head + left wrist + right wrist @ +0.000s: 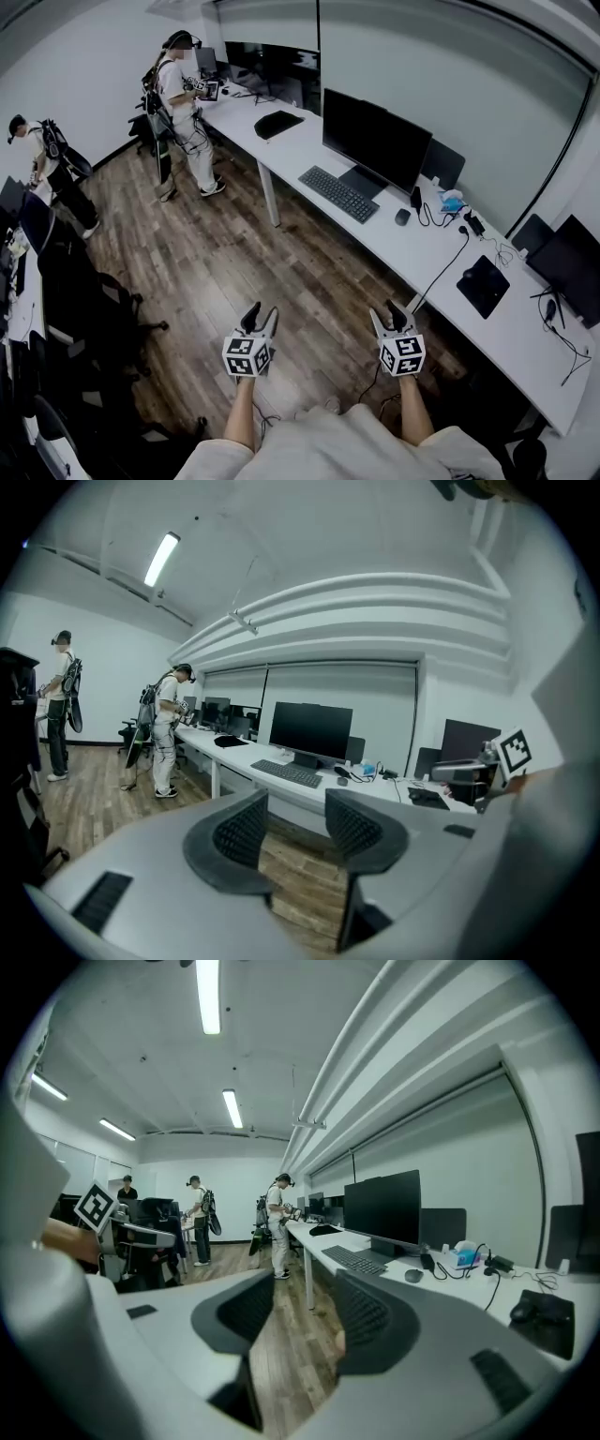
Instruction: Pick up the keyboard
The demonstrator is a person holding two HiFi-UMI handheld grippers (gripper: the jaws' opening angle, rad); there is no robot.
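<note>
Black and flat, the full-width keyboard (338,194) lies on the long white desk (298,150). It sits just in front of the stand of a wide black monitor (375,141), and nothing is touching it. A small dark mouse (402,217) sits on the desk near the end of the keyboard that is closer to the head camera. Past the mouse, black cables run toward a pale blue tissue pack (452,201). Farther along the same desk, a square black mouse pad (483,285) lies in front of a second dark screen (572,267).

Both tools are well apart from the keyboard, held out over the brown wood-plank floor (216,272) on the near side of the desk. The grey left tool (261,317) has its ribbed dark jaws standing apart, and only floor and the desk edge show between them. The grey right tool (394,314) is the same, with its jaws parted and nothing between them. Each tool carries a white cube with black square markers, the left marker cube (247,356) and the right marker cube (401,355).

At the far end of the desk stands a person in white clothes (183,112). A second person in a dark cap (52,173) stands at the left wall, near a row of black office chairs (94,309).
</note>
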